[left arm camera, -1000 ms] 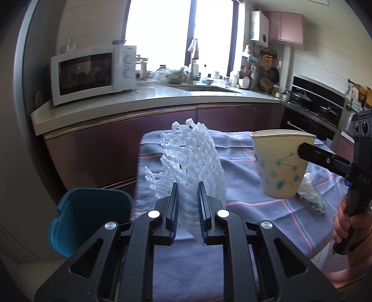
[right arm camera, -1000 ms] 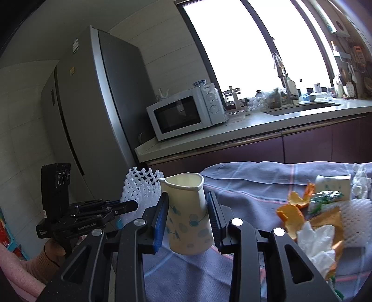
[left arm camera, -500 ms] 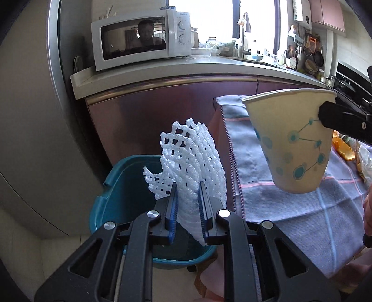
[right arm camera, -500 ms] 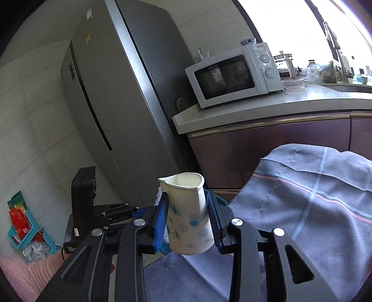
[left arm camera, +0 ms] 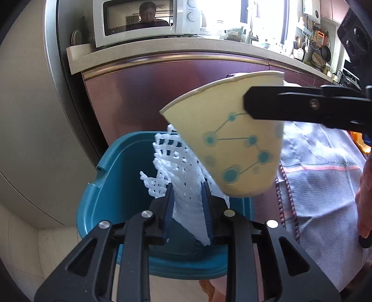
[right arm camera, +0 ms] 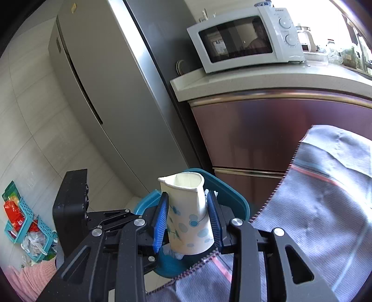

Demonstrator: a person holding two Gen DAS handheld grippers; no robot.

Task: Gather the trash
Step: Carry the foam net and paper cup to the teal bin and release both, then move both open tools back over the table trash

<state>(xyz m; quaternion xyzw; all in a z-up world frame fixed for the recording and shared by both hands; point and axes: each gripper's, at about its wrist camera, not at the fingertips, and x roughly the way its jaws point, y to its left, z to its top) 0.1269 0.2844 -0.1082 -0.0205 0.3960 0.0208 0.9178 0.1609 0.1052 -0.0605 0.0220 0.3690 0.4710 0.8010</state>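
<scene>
My left gripper (left arm camera: 187, 209) is shut on a white foam fruit net (left arm camera: 179, 172) and holds it over the open teal bin (left arm camera: 109, 185) on the floor. My right gripper (right arm camera: 188, 220) is shut on a cream paper cup with teal dots (right arm camera: 186, 216); the cup (left arm camera: 232, 139) hangs tilted just right of the net, above the bin's right side. In the right wrist view the bin (right arm camera: 232, 192) lies behind and below the cup, and the left gripper's body (right arm camera: 74, 204) is at the left.
A table with a grey-blue striped cloth (left arm camera: 325, 185) stands right of the bin. A maroon cabinet (left arm camera: 162, 97) with a microwave (left arm camera: 144, 21) is behind it, and a grey fridge (right arm camera: 111, 93) is to the left. Teal baskets (right arm camera: 21, 223) sit on the floor.
Both grippers have swung left off the table with their loads. The bin, first at the lower left, now lies directly under the net and the cup.
</scene>
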